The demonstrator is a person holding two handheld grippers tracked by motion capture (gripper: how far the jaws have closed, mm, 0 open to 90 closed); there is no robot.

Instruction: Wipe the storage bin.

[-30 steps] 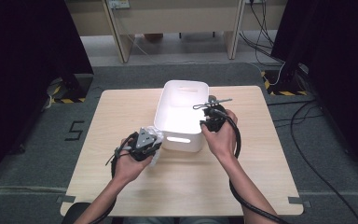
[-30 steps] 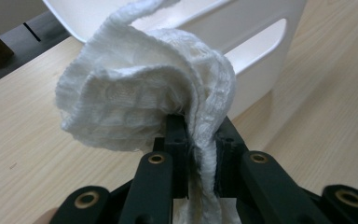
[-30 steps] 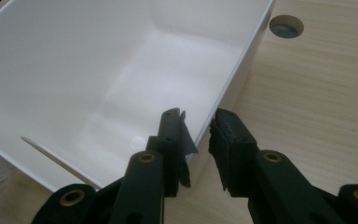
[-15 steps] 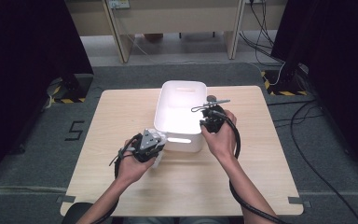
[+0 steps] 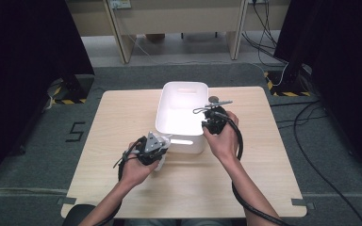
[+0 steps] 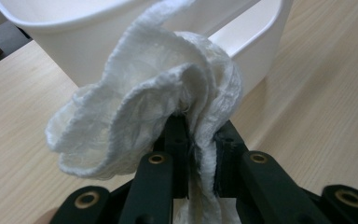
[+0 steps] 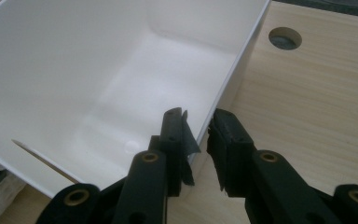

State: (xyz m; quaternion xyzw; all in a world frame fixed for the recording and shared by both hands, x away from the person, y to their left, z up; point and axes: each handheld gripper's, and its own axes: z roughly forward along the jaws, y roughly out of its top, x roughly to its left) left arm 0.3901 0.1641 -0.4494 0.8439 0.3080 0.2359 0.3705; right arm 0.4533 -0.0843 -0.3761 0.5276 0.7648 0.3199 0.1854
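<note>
Left tool (image 6: pixel 193 135): jaws pinched on a white cloth (image 6: pixel 144 107), crinkled, gauzy, bunched in ruffled folds; held just beside the near left corner of the white bin (image 5: pixel 181 113), above the table (image 5: pixel 122 113). Cloth's lower end hidden between the jaws. Right tool (image 7: pixel 198 128): jaws astride the bin's right wall, one inside, one outside, close on it; actual contact hard to make out. Bin interior bare white.

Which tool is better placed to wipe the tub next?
Left, probably: the left tool is shut on the white cloth beside the tub, while the right tool straddles its wall.
</note>
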